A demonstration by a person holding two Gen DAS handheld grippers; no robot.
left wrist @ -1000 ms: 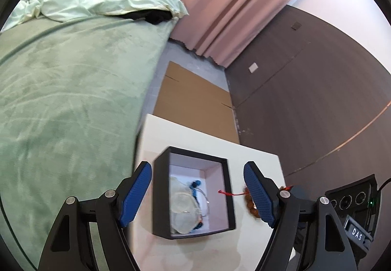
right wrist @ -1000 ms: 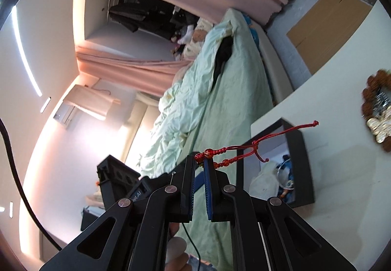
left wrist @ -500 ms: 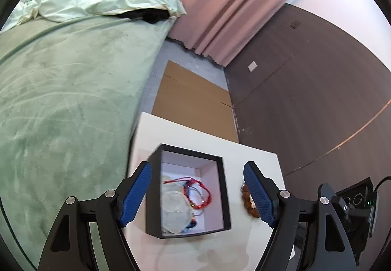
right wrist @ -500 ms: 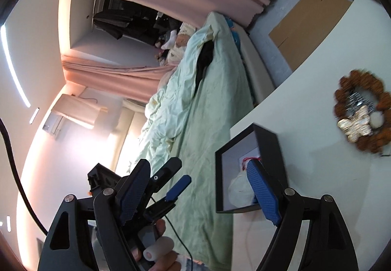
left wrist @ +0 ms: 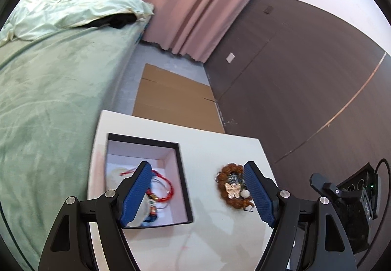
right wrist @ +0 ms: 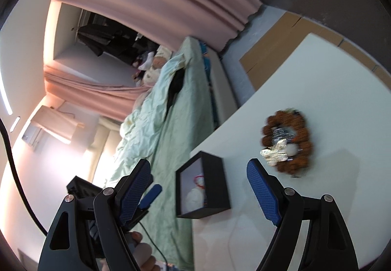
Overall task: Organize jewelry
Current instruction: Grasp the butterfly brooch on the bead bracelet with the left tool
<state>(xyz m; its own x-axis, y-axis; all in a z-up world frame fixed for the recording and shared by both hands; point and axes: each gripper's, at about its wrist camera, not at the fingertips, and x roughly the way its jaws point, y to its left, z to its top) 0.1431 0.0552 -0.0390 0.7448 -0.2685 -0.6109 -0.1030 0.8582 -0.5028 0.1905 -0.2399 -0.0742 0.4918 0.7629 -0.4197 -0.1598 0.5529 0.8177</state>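
L tongs (left wrist: 195, 190) spread wide, empty; R tongs (right wrist: 199, 189) spread wide, empty.

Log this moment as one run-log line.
left gripper: open, empty | right gripper: open, empty | red cord bracelet: in black box | brown bead bracelet: on table

We are in a home bedroom: a bed under a pale green blanket (left wrist: 48, 104) with a rumpled light duvet (left wrist: 73, 11) fills one side. Floor-length pink curtains (left wrist: 195, 2) hang beside it, and flattened brown cardboard (left wrist: 171, 99) lies on the floor.
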